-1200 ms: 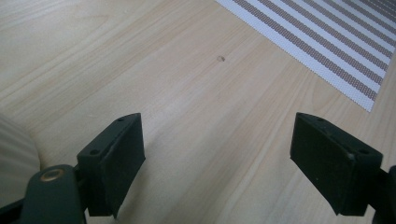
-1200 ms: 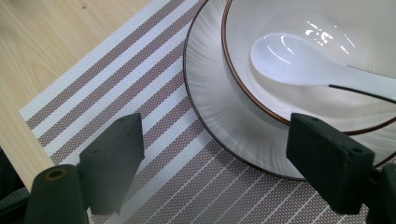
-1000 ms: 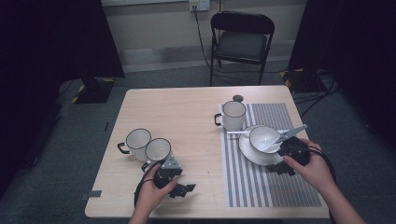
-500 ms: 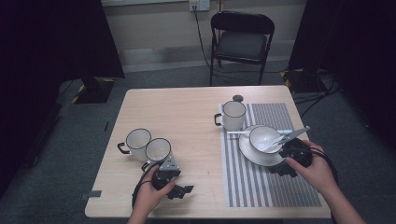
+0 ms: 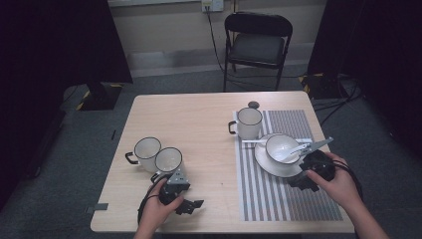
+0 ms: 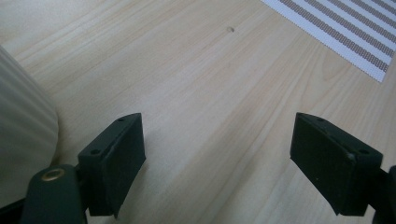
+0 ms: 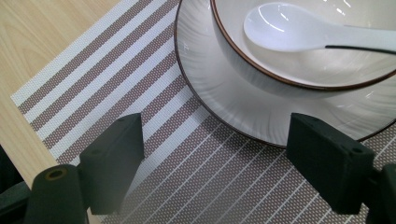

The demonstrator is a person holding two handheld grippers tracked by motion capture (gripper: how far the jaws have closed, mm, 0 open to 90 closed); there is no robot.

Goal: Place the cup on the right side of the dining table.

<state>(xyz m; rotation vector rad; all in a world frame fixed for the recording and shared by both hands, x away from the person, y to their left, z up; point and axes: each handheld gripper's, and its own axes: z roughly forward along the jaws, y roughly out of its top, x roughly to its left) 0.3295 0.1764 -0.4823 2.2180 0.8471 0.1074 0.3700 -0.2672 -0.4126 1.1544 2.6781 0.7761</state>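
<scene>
Jaws wide on both grippers (each empty); pale wood counter, grey carpet, striped placemat under white ribbed saucer.

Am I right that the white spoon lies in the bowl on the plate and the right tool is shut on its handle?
Not quite: the right tool is open and empty, as the right gripper view shows. The white spoon does lie in the bowl on the plate.
</scene>
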